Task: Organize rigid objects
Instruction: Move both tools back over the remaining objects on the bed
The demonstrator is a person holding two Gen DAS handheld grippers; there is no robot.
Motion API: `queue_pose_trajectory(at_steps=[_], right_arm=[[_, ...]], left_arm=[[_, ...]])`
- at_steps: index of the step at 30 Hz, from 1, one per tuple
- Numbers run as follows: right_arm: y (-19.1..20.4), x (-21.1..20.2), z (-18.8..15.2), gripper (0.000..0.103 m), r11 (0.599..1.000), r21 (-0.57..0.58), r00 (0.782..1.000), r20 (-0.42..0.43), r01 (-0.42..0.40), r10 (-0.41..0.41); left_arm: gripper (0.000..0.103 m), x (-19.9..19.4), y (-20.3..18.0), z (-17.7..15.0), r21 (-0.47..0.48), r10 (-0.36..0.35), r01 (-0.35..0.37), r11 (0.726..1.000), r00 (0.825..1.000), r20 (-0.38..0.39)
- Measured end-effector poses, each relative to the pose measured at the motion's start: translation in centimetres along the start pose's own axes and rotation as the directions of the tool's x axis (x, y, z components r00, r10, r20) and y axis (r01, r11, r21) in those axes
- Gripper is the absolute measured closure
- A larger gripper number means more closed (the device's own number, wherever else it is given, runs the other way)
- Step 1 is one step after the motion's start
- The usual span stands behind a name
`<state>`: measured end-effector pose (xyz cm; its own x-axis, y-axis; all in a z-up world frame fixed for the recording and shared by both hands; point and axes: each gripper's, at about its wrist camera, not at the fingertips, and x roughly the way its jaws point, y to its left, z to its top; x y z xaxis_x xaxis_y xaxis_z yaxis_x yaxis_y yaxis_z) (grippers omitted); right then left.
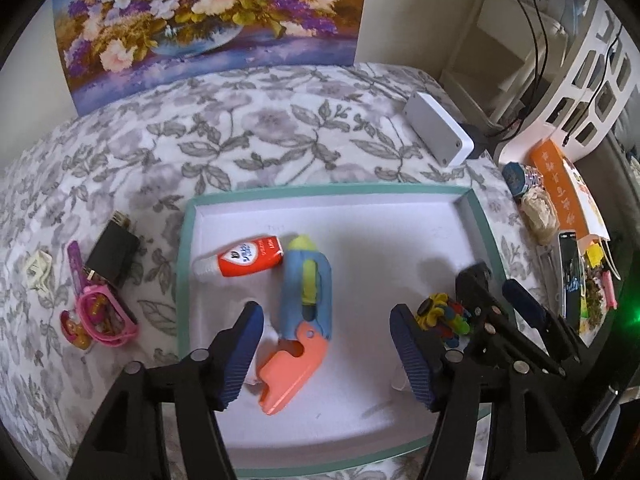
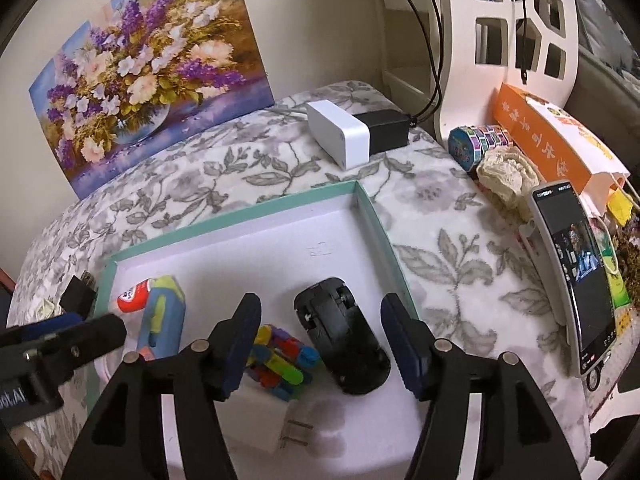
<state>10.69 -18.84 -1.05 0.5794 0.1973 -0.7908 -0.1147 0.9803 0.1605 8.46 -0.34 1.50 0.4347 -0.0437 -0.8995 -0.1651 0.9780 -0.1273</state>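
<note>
Hovering over the teal-rimmed tray (image 1: 188, 264), both grippers held their jaws spread wide and empty: the left gripper (image 1: 326, 356) above one blue-and-orange toy gun (image 1: 306, 300), the right gripper (image 2: 320, 344) above one black toy car (image 2: 340, 344). Inside the tray too lay one red glue bottle (image 1: 244, 260), one multicoloured block toy (image 2: 280, 364) and one white plug (image 2: 264, 420); out on the floral cloth (image 1: 248, 128) sat one black adapter (image 1: 112, 258) and one pair of pink glasses (image 1: 106, 316).

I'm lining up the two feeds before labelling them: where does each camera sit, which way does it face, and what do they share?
Left wrist: sits on the left claw, looking forward and down into the teal tray at the blue and orange toy; both its fingers show, open, with the right claw at its right.
Right wrist: sits on the right claw, over the tray's right part, facing the black car; its open fingers show, the left claw at far left.
Shared: tray, toy, red bottle, flower painting, white box.
</note>
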Motion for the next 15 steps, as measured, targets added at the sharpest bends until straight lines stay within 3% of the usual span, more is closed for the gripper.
queue_pose_trajectory(at_steps=[5,6,7,9,15], right_arm=[[0.6,-0.9,-0.2,0.037,1.0,-0.007,1.0,0.008,-0.013,0.013],[0.7,-1.0,-0.3,0.032,1.0,-0.009,1.0,0.01,-0.015,0.015],[0.9,-1.1,-0.4,0.022,1.0,-0.013,1.0,0.013,-0.019,0.019],[1.3,-1.4,-0.6,0.016,0.999,-0.019,0.999,0.022,-0.029,0.029],[2.6,-1.7,-1.1,0.016,0.998,-0.041,0.998,0.023,-0.05,0.051]], left_arm=[[0.02,-0.9,1.3,0.1,-0.034,0.035,-0.034,0.999,0.999,0.024],[0.016,-1.1,1.7,0.1,-0.044,0.049,-0.047,0.998,0.998,0.033],[0.01,-1.3,2.1,0.1,-0.055,0.065,-0.063,0.996,0.997,0.041],[0.0,-1.6,3.1,0.2,-0.08,0.1,-0.095,0.992,0.993,0.056],[0.0,-2.2,5.7,0.2,-0.145,0.181,-0.17,0.975,0.982,0.063]])
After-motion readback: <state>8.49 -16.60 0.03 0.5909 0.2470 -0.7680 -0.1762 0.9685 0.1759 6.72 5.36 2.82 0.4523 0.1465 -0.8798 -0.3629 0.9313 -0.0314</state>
